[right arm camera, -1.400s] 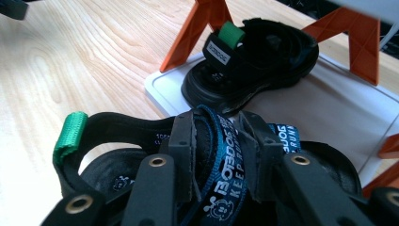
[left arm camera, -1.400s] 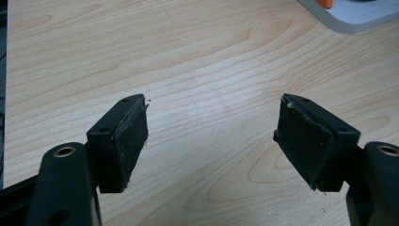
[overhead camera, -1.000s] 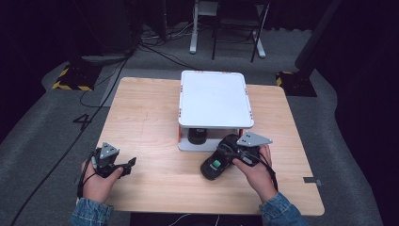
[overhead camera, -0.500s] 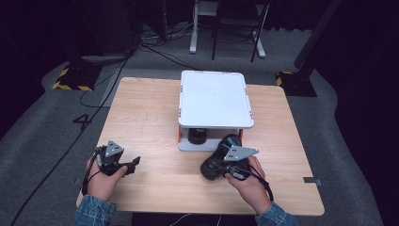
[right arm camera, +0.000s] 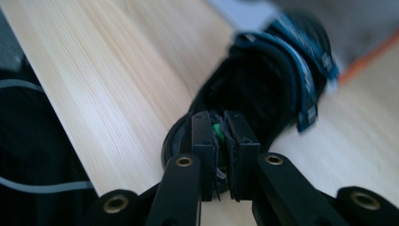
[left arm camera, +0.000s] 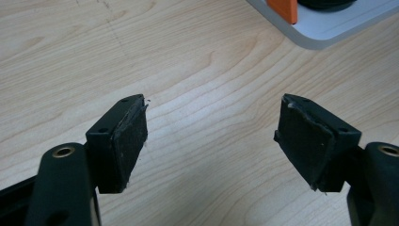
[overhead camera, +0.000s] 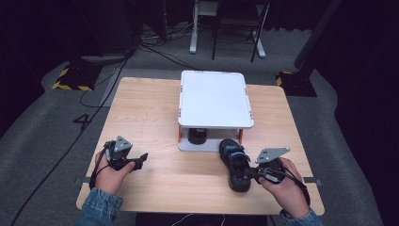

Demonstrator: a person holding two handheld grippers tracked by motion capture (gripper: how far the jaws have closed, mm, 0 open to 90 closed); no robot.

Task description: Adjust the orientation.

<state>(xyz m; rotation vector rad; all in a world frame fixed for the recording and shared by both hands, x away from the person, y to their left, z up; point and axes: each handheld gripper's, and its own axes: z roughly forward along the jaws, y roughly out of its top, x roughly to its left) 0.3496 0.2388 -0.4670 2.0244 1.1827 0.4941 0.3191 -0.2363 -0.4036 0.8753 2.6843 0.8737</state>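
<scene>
High view: a pale wooden bench stands on grey carpet in a dark room, with black cables trailing over the floor at the left and yellow-and-black striped blocks near its two far corners. Metal legs of a stand and a chair rise behind it. At the middle of the far side sits a white two-tier shelf on orange posts, with a dark round object tucked under its top deck.

A black shoe with blue straps lies on the bench just in front of the shelf's right corner, toe toward the shelf. The right tongs have just been closing and now pinch the rim of the shoe's heel; in the right gripper view the pads press on that rim.

The left tongs rest near the bench's left front, well apart from the shoe, spread wide over bare wood.
</scene>
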